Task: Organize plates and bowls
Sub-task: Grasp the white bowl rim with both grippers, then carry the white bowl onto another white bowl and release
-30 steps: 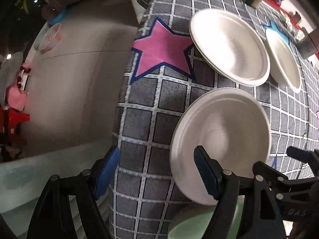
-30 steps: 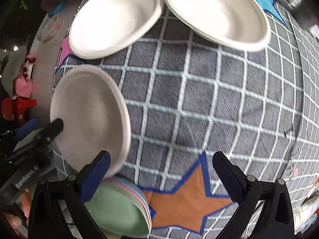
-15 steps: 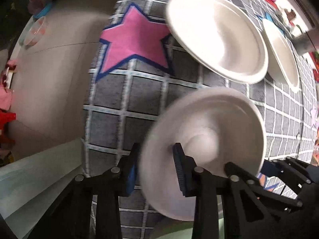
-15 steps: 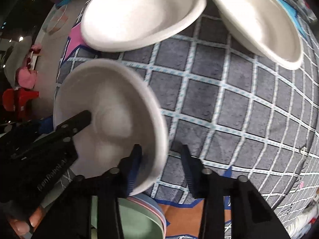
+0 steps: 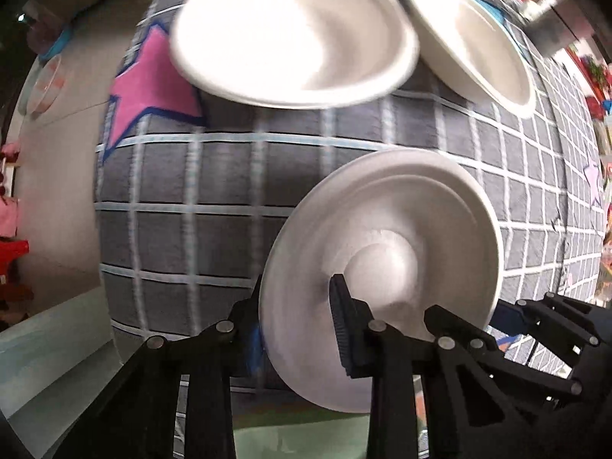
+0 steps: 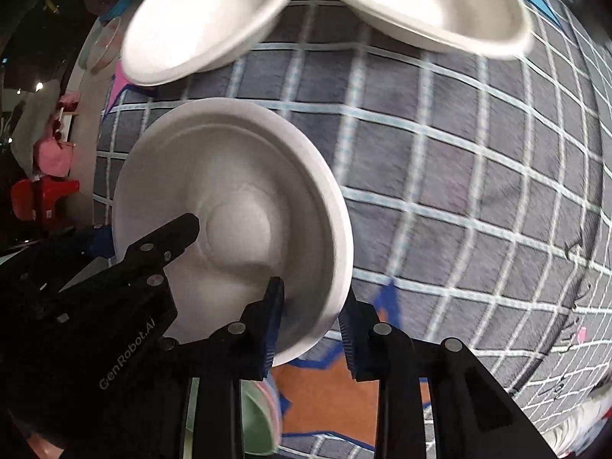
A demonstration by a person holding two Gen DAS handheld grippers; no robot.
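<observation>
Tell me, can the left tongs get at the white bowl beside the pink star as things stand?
Probably not right now. The left tongs are shut on the rim of the nearest bowl, so they are occupied. The bowl by the pink star lies uncovered, with only bare cloth before it.

Left tongs (image 5: 298, 321) clamped shut; right tongs (image 6: 311, 325) closing.

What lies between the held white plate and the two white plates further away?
Only bare checked cloth separates the held plate from both plates, in both views.
</observation>
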